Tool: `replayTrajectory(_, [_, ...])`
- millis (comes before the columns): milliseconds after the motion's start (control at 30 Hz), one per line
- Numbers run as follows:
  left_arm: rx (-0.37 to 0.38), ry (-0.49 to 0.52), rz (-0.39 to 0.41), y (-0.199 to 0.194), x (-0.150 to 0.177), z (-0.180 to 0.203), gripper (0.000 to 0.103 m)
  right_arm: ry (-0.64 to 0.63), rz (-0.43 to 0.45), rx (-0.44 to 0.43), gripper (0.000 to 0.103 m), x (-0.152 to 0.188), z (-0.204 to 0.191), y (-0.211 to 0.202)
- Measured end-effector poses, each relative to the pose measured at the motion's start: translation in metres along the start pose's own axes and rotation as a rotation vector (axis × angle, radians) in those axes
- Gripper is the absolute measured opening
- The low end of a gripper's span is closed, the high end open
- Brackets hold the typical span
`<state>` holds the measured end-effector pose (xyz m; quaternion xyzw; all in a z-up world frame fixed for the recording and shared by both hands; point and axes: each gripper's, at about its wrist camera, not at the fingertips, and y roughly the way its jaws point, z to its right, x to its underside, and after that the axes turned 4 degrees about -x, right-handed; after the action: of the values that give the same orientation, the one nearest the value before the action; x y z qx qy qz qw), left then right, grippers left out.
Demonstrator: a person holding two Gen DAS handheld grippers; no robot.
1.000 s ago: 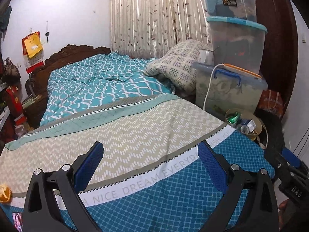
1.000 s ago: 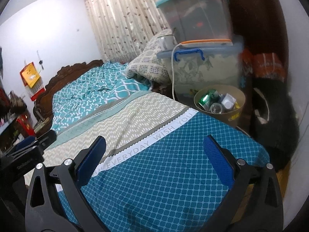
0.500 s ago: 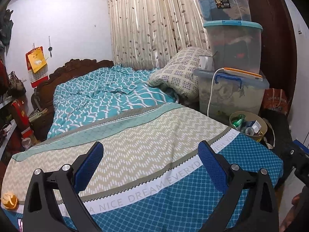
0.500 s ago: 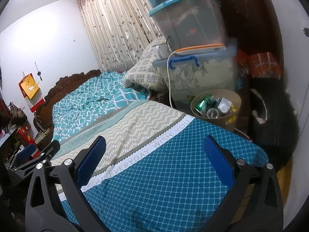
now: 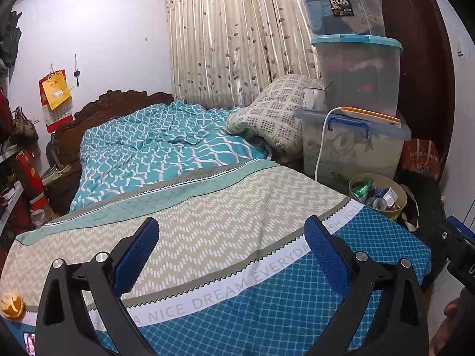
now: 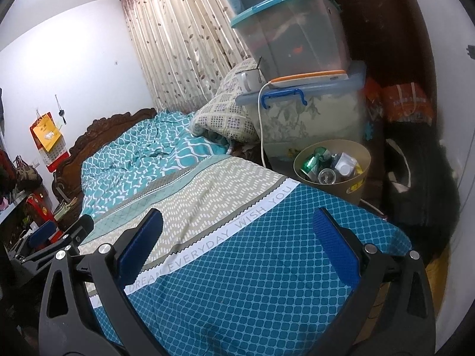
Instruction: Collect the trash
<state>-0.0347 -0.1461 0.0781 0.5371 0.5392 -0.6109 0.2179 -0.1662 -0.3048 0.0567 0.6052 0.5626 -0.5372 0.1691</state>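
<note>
A tan waste bin [image 6: 360, 179] stands on the floor at the bed's far right corner, holding green cans, a clear bottle and cartons; the left wrist view shows the same bin [image 5: 400, 200]. An orange peel-like scrap [image 5: 12, 305] lies on the bed's left edge, low in the left wrist view. My left gripper [image 5: 231, 252] hovers open above the bedspread with nothing between its blue pads. My right gripper [image 6: 237, 243] is open too, over the blue part of the cover. Each gripper shows at the edge of the other's view.
The bed [image 5: 207, 222] fills the middle, with a teal quilt and a rolled blanket [image 5: 276, 112] at the back. Stacked plastic storage boxes [image 5: 353, 74] rise to the right of the bin, a white cable hanging from them. A dark bag [image 6: 415, 178] sits right of the bin.
Both grippers have risen and pulled back from the bed, so more of the wall and curtain shows. Their jaws stayed open and nothing was picked up.
</note>
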Motion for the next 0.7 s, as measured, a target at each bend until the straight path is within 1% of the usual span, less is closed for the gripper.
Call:
replayTrajectory(267, [-0.002,-0.014,0.015,-0.0023,-0.0006,-0.0005,0.094,-0.003,0.003,-0.001,0.1,0.0005,-0.0006,-0.0008])
replayTrajectory(467, [-0.02,-0.012,0.021,-0.0024,0.0003,0.0003,0.094,-0.003,0.0,-0.001,0.1,0.0008,-0.0011,-0.001])
replayTrajectory(700, [-0.018,-0.018,0.005,-0.0001,0.0009,-0.0011,0.094,-0.003,0.0,-0.001,0.1,0.0008,-0.0011,-0.0007])
